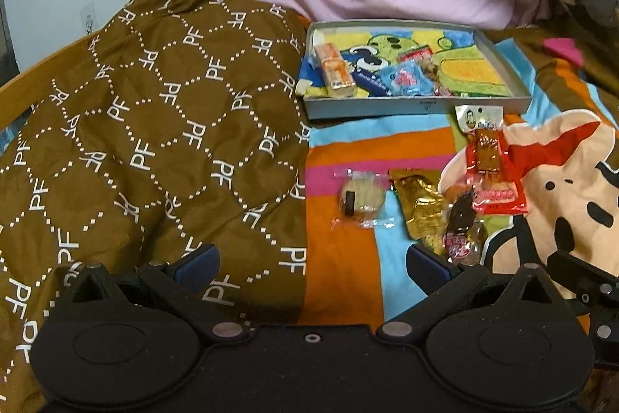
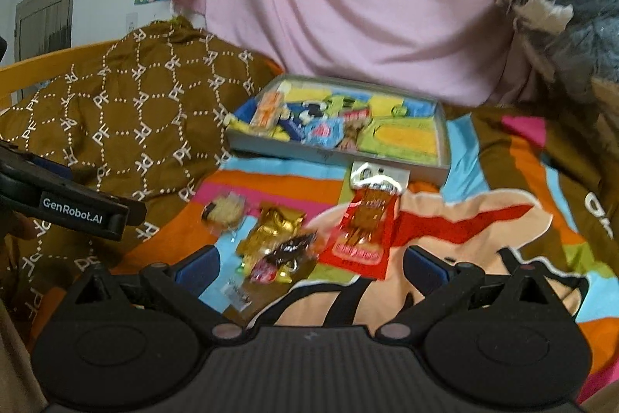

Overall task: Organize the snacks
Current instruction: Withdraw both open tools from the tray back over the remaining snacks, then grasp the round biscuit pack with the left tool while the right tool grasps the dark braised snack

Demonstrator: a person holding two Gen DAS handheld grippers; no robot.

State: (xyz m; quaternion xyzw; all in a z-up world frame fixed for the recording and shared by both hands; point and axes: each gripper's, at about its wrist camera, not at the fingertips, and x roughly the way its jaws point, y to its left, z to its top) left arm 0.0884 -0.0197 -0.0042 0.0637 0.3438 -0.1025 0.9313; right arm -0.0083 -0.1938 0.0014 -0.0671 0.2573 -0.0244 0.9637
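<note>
Snacks in small wrappers lie loose on a colourful striped cartoon bedsheet [image 1: 348,149]: a round pale rice cracker in clear wrap [image 1: 363,201], a crumpled gold foil packet [image 1: 419,211], a dark sweet in clear wrap [image 1: 462,223] and a long red packet [image 1: 491,169], close together. Just behind them sits a shallow grey tray [image 1: 418,105] holding an orange bar-shaped packet [image 1: 336,72] and a blue wrapper [image 1: 406,78]. A brown patterned cloth [image 1: 154,126] lies left of the tray. The left gripper [image 1: 313,269] and right gripper [image 2: 311,268] hover with fingers spread apart, holding nothing.
</note>
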